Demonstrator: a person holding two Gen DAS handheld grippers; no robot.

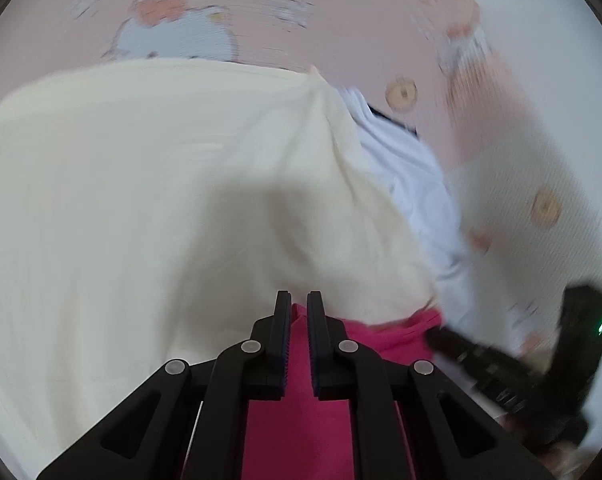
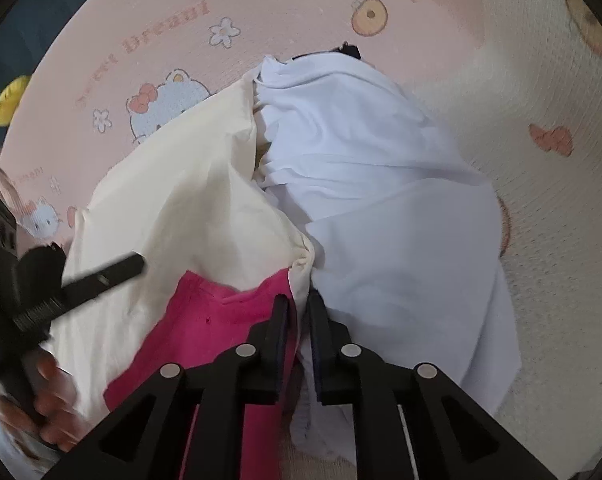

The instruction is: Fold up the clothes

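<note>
A cream garment (image 1: 141,200) lies rumpled across a pink cartoon-print mat (image 1: 341,20), and a white garment (image 1: 413,184) sits at its right side. A magenta garment (image 1: 381,332) pokes out from under the cream one. My left gripper (image 1: 299,308) is shut, with magenta cloth showing in the thin gap between its pads. In the right wrist view the cream garment (image 2: 181,200) rises in a ridge that runs down to my right gripper (image 2: 299,304), whose jaws pinch its edge beside the white garment (image 2: 381,200) and the magenta garment (image 2: 205,320). The left gripper (image 2: 139,262) reaches in blurred from the left.
A person's hand (image 2: 49,400) holds the left gripper's handle at the lower left. The right gripper's body (image 1: 481,356) shows blurred at the lower right of the left wrist view. A yellow object (image 2: 9,100) lies past the mat's (image 2: 301,8) left edge, beside a dark blue surface (image 2: 41,20).
</note>
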